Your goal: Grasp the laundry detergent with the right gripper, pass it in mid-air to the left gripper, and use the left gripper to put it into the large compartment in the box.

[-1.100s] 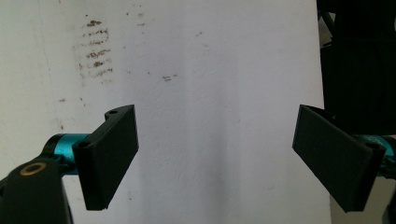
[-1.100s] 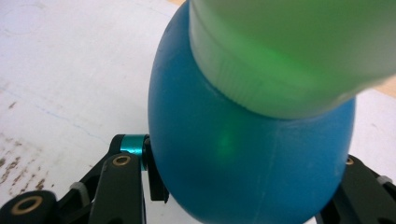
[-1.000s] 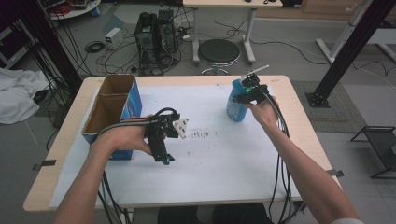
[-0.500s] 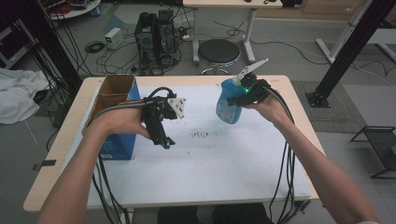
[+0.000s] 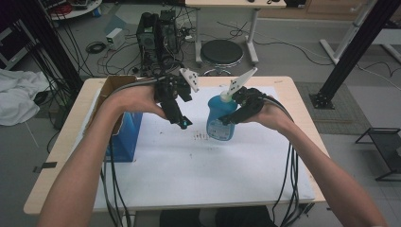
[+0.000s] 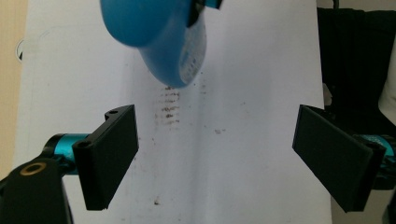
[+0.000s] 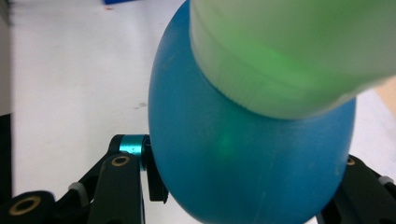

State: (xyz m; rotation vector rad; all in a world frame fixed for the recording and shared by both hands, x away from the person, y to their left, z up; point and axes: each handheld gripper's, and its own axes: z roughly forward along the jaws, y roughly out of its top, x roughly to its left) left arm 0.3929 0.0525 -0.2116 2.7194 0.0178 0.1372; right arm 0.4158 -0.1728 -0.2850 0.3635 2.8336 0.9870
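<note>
Glossy blue plastic bottle point(image 5: 221, 120); matt white paper sheet point(image 5: 198, 165).

Grey floor point(image 5: 283, 52) strewn with cables. Black round stool point(image 5: 222, 52) behind the wooden desk point(image 5: 66, 142); computer tower point(image 5: 153, 33) at rear; white cloth point(image 5: 16, 97) at left; black metal frame point(image 5: 352, 45) at right.

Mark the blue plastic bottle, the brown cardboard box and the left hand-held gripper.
Blue plastic bottle point(image 5: 220, 124), high view, on its labelled body.
Brown cardboard box point(image 5: 109, 85), high view, on its open top's rim.
Left hand-held gripper point(image 6: 215, 156), left gripper view, midway between its open jaws.
</note>
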